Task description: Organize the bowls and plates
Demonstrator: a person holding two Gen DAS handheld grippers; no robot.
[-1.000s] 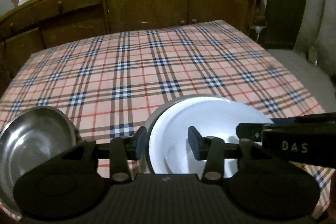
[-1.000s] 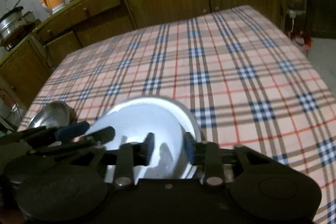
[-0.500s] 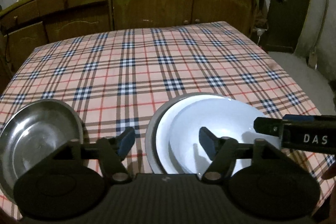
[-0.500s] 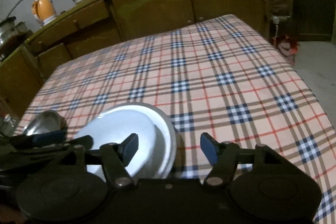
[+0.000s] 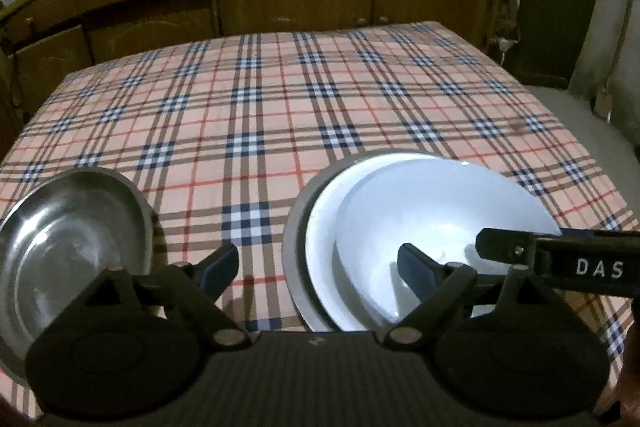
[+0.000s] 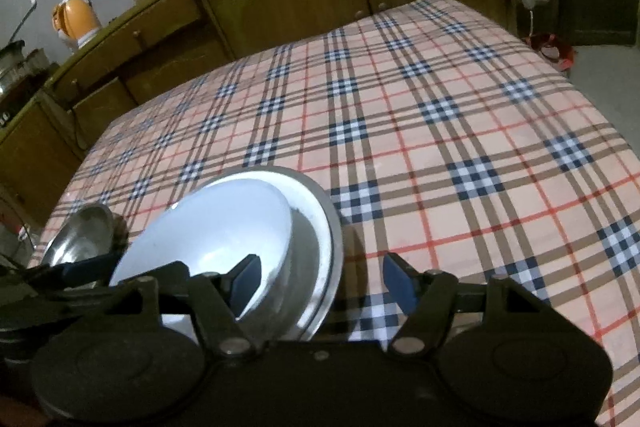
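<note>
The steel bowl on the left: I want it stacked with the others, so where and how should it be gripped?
Grip the steel bowl by its thin rim, nearest edge, coming from above with one finger inside: it sits upright, open and empty, too wide to straddle.

Bowl in plate (table's near edge); pan left.

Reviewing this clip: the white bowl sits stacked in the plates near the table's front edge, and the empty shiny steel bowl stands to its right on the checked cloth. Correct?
Not quite. The empty shiny steel bowl stands to the left of the stack, not the right, as the left wrist view shows. The rest holds: the white bowl sits in the plates near the front edge of the checked cloth.
</note>
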